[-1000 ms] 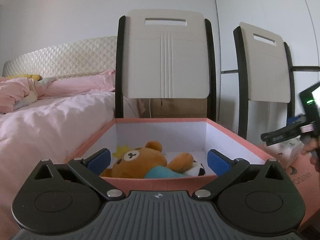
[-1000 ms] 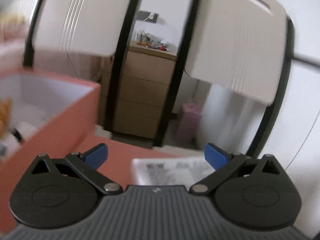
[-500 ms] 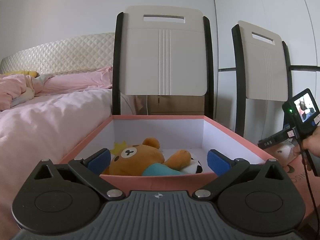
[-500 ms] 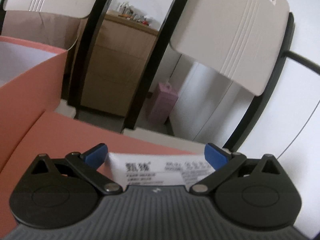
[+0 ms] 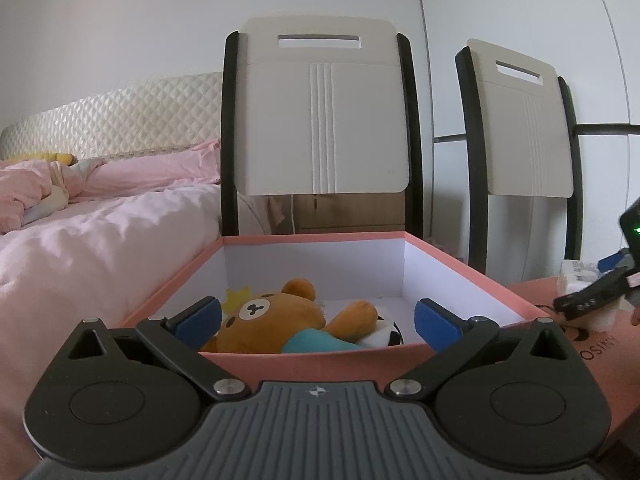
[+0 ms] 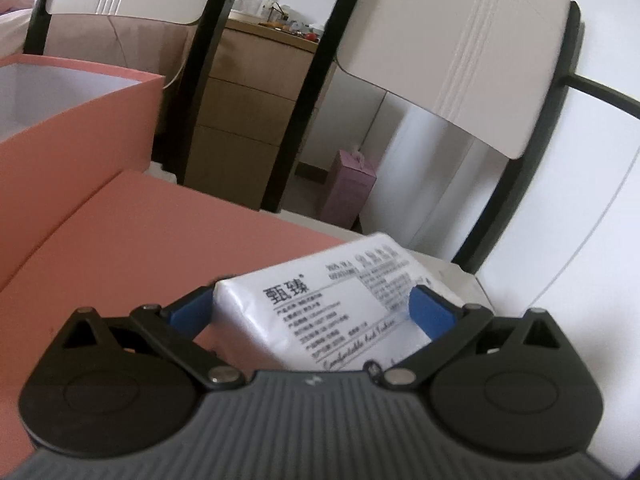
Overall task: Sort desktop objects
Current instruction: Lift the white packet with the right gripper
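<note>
Lifted and tilted now, the tissue pack [image 6: 340,312] sits pinched between the right gripper [image 6: 316,308] pads above the pink lid [image 6: 120,248], while the left gripper [image 5: 318,318] hangs spread wide over the box [image 5: 460,268] holding a bear [image 5: 272,320].

White tissue pack [image 6: 340,304] (printed label), tilted, on pink lid [image 6: 140,240]

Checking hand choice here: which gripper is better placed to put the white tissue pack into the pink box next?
Right. The right gripper already straddles the tissue pack, blue fingers on either side of it. The left gripper is open and empty, in front of the pink box, where the plush bear lies.
</note>
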{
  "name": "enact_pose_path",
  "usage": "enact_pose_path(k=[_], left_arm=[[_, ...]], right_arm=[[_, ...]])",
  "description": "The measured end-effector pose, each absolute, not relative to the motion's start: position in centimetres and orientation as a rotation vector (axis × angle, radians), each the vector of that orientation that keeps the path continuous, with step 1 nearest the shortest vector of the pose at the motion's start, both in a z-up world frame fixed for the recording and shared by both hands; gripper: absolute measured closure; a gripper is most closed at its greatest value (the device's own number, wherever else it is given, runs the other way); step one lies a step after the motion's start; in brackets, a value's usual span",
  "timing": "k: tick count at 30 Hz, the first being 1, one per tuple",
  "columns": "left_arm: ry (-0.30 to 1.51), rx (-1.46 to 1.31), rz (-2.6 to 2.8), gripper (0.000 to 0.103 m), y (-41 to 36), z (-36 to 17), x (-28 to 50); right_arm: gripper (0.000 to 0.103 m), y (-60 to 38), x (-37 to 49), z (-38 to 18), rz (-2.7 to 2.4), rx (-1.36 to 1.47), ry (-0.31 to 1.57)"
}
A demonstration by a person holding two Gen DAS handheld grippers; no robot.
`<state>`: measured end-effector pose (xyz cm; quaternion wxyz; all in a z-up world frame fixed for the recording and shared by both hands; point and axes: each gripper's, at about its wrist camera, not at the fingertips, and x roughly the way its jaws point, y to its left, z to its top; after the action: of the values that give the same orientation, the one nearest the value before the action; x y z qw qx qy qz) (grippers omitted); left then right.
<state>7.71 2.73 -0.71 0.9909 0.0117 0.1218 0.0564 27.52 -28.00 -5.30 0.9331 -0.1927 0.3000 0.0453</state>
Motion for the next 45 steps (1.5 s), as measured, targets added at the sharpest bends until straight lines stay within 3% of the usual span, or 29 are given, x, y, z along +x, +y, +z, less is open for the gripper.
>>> enact_pose_path(k=[6,15,30,32,35,45], left_arm=[[0.243,0.032,0.109,0.0,2.5,-0.7,7.7],[0.242,0.043,0.102,0.0,2.1,-0.8,7.6],[0.242,0.046,0.102,0.0,2.0,-0.8,7.6],[0.241,0.046,0.101,0.0,2.0,-0.8,7.6],[0.24,0.043,0.101,0.0,2.1,-0.7,7.6],[0.239,0.043,0.101,0.0,2.0,-0.6,7.7]], right_arm=[[0.0,-31.2,25.9,-4.6,0.038,-0.289,0.624],[0.0,-35.3,25.3,-3.8,-0.059,0.12,0.585],[0.0,-33.0,28.1,-5.3,-0.125,0.09,0.65],[0.011,-33.2,28.2,-5.2,-0.129,0.099,0.652],[0.014,-33.3,28.2,-5.0,-0.116,0.084,0.657],[0.016,-32.9,26.1,-0.8,-0.008,0.187,0.497]])
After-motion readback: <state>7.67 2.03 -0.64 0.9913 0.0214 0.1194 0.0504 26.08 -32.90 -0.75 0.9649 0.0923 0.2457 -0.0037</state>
